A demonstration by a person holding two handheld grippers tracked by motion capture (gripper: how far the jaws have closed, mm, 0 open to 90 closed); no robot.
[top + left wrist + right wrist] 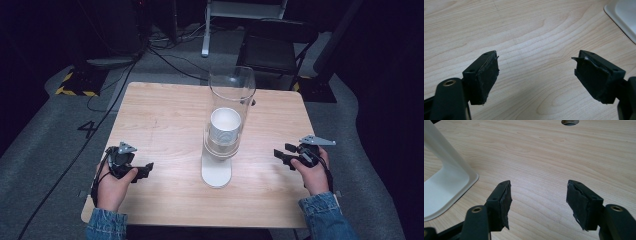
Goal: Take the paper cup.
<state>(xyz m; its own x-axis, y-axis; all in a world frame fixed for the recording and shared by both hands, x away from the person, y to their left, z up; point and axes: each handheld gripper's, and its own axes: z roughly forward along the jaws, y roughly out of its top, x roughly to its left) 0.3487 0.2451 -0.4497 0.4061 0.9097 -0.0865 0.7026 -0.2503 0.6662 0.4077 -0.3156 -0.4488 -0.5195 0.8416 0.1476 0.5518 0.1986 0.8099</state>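
Observation:
A clear plastic tube stands upright on a white stand at the middle of the wooden table. A stack of white cups sits inside the tube. My left gripper rests low at the table's near left, pointing toward the stand, and a hand holds it. In the left gripper view it is open over bare wood, with the stand's corner at the top right. My right gripper is held at the near right, aimed left. It is open and empty, with the stand's base to its left.
A round cable hole pierces the table behind the tube, also visible in the high view as the hole. Beyond the table's far edge stand a dark chair and a white frame leg. Cables trail over the grey floor.

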